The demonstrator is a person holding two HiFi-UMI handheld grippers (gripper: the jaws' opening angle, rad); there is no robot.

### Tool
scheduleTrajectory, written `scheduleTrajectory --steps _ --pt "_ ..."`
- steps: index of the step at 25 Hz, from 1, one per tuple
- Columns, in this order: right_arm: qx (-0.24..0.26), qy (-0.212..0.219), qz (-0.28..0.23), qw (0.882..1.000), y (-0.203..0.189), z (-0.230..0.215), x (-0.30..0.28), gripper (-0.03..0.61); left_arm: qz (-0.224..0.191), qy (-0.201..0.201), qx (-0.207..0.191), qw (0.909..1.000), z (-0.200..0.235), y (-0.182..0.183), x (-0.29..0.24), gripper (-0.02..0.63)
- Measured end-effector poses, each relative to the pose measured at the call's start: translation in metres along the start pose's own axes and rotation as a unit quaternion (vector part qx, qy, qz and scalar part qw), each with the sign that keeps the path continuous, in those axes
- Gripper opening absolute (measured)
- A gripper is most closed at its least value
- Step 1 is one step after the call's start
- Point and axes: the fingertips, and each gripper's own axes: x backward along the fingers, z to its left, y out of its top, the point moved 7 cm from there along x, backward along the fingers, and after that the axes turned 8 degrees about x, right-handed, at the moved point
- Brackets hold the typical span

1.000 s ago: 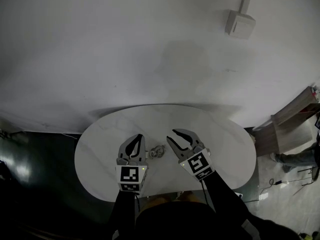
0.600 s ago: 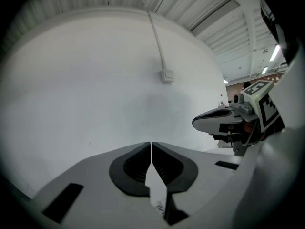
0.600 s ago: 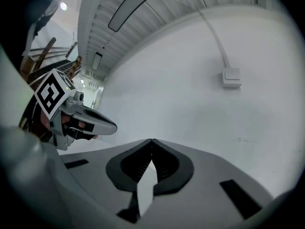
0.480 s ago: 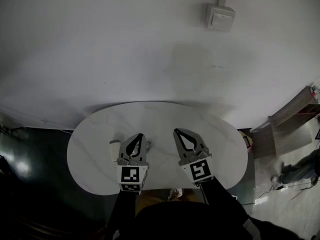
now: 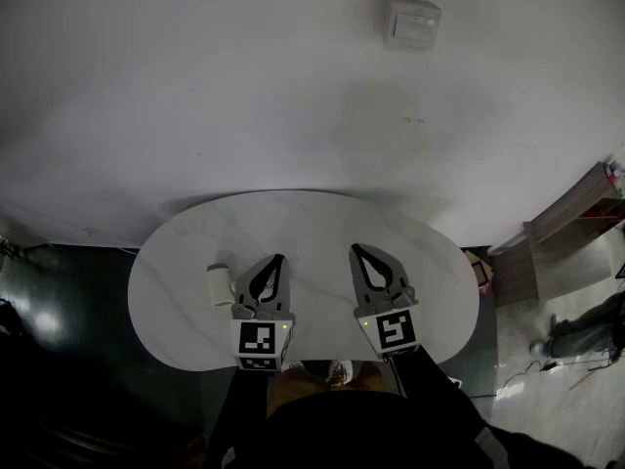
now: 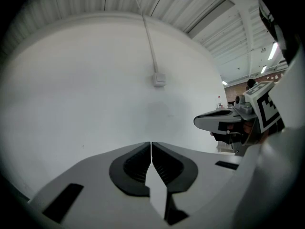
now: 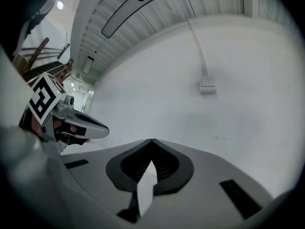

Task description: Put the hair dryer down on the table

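- Hair dryer lies on the table, just left of the left gripper.
- Both the left and the right gripper have their jaws together, empty.
- White wall behind; dark floor.

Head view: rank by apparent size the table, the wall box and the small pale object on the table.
1. table
2. wall box
3. small pale object
The last two look close, and the box is farther away.

White table, pale grey wall, dk floor.
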Motion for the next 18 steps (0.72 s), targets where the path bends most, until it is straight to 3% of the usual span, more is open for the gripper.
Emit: scheduleTrajectory --steps 18 --pt "0.006 -0.014 0.005 1.000 0.000 0.006 0.031 0.026 -0.018 -0.029 -0.015 0.9993 -0.020 0.003 0.019 0.021"
